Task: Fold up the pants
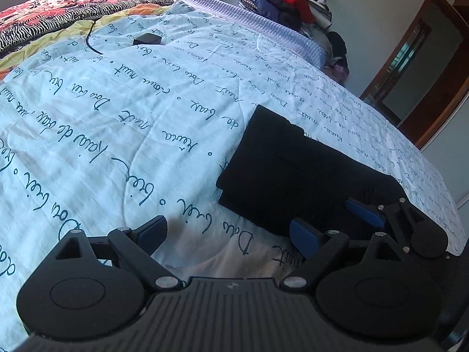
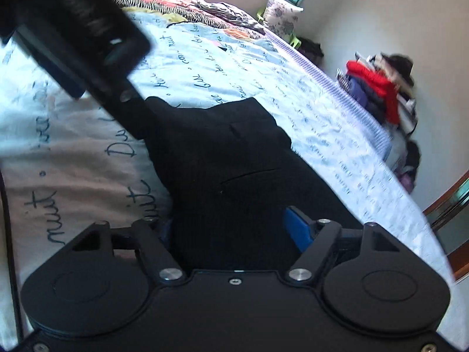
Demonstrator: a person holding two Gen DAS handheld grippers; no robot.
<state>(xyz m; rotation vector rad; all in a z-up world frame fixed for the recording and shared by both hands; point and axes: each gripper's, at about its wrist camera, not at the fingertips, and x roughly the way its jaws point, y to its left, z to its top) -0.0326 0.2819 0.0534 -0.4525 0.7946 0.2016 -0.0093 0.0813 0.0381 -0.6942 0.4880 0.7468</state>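
Left gripper (image 1: 228, 234) is held with its jaws spread wide above the bed; nothing is between them but the printed quilt (image 1: 117, 111). Its right blue pad (image 1: 304, 239) is seen at the near edge of the folded black pants (image 1: 296, 170); contact cannot be confirmed. Right gripper (image 2: 231, 228) is positioned over the near end of the pants (image 2: 228, 161), with dark cloth lying between its jaws. Only the right blue pad (image 2: 299, 228) is clearly shown, and it stands apart from the cloth; the left pad is hidden in shadow, so no grip is shown. In the left wrist view, the right gripper (image 1: 331, 220) is seen resting at the pants' near end, jaws parted.

The pants are laid as a compact folded rectangle on the light blue quilt, near the right edge of the bed. A pile of clothes (image 1: 281, 0) topped by a red garment is stacked beyond the bed's far side. A small black object (image 1: 146, 39) with a cable (image 1: 91, 41) lies farther up the quilt.
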